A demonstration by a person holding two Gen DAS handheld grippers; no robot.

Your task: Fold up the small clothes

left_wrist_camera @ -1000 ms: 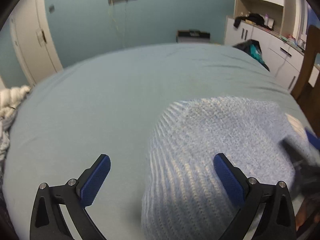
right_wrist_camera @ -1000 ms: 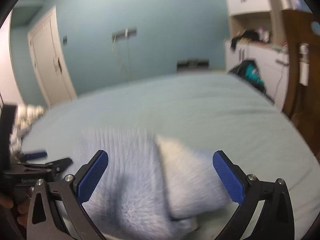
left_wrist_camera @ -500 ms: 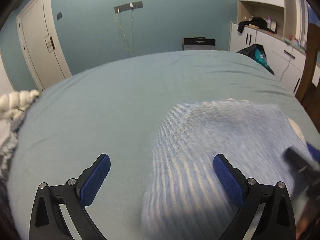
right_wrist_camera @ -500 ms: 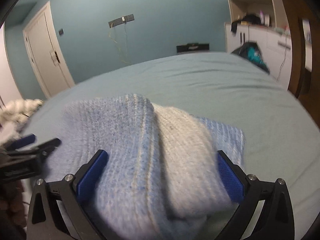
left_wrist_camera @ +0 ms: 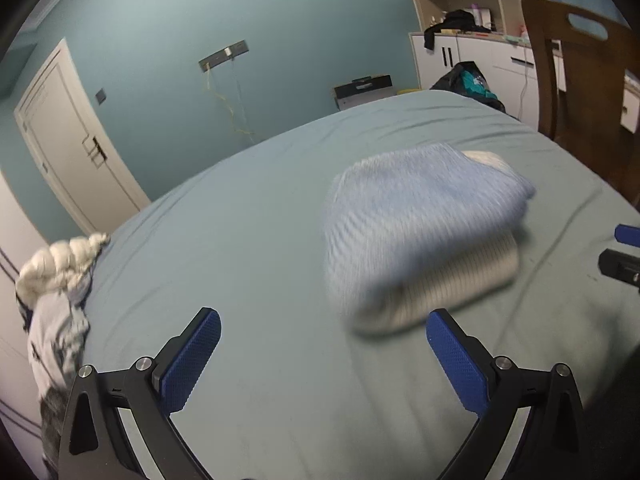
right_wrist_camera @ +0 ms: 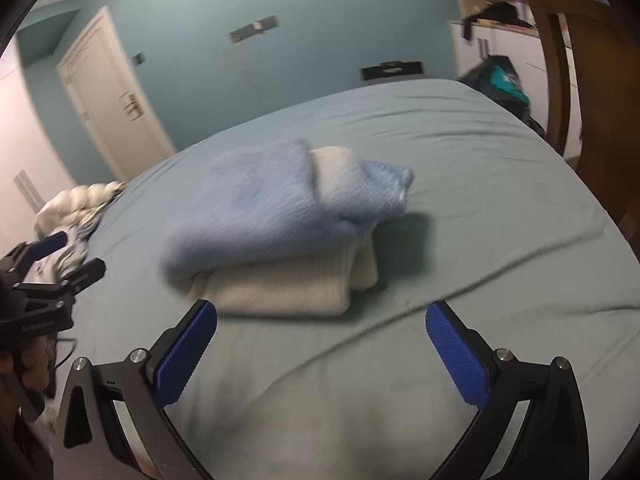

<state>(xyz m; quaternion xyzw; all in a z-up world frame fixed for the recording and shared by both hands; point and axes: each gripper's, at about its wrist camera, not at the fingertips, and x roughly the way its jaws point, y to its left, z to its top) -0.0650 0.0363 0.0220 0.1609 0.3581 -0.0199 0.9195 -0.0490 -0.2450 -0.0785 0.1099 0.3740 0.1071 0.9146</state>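
Over at the far left edge of the bed (left_wrist_camera: 260, 240) sits a rumpled heap of clothes (left_wrist_camera: 60, 280), white and grey, and by the look of it not folded yet, so there is likely more to come. Next, the left hand-held gripper (left_wrist_camera: 323, 356): jaws spread wide, nothing between them, hovering low over bare sheet with the sweater just ahead and to its right. And there is the sweater (right_wrist_camera: 280, 220), middle of the bed, blue knit doubled over a cream layer into a compact stack, a bit blurred but clearly bundled and lying free. That one looks done, or very nearly. On the right, the right hand-held gripper (right_wrist_camera: 321, 350) is also wide and empty, just short of the stack's near edge. Further right, a wooden chair (left_wrist_camera: 580, 80) beside the bed.
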